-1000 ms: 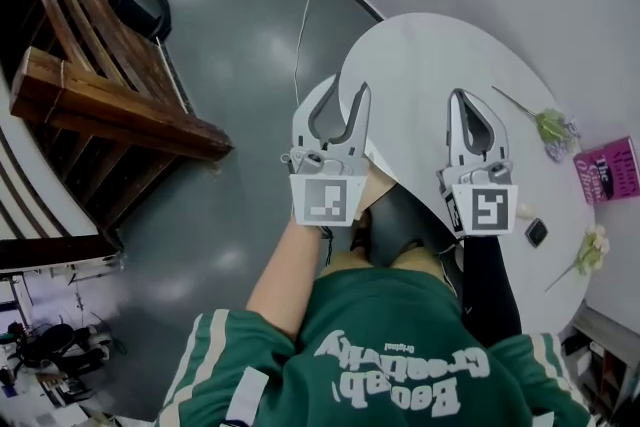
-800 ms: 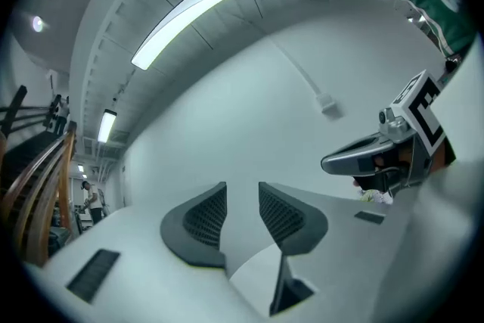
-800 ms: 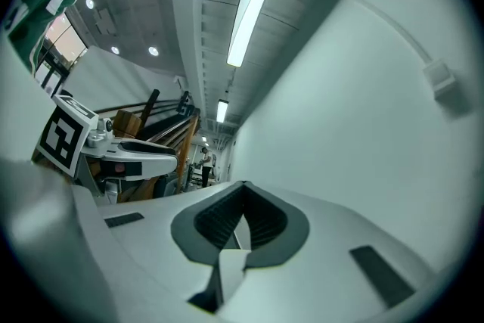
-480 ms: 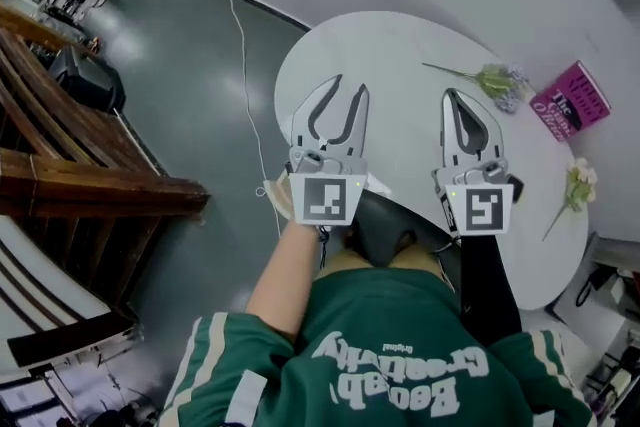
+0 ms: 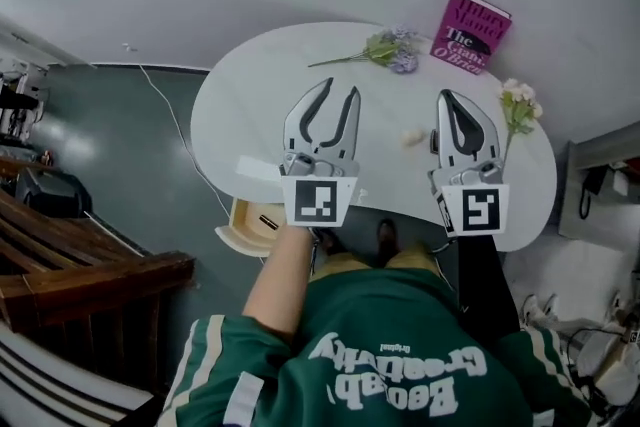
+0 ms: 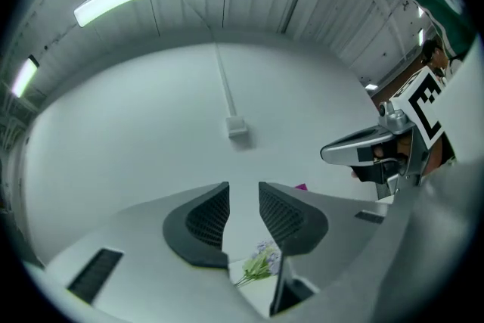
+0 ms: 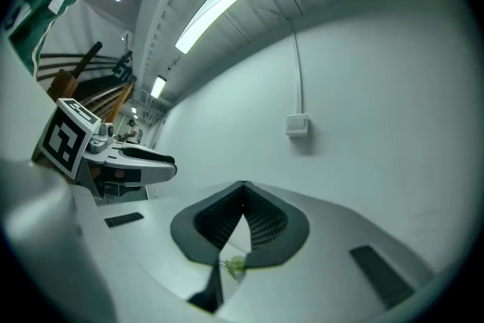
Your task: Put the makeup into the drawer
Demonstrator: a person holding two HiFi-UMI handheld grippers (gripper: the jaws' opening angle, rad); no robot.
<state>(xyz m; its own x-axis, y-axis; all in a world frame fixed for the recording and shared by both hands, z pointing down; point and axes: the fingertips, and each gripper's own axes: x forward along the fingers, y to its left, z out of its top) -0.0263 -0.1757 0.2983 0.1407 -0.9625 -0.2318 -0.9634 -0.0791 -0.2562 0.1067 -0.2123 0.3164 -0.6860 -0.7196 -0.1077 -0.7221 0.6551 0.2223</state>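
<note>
Small pale makeup item [image 5: 413,137] sits on the white oval tabletop [image 5: 240,115] just left of the right gripper [image 5: 447,97], whose jaws are pressed together. The left gripper [image 5: 340,91] is farther off, its jaws spread and empty.

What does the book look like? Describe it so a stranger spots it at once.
Start at the white oval table. At its far edge, right of the purple flower sprig, sits the book. It alone is rectangular and magenta.
</note>
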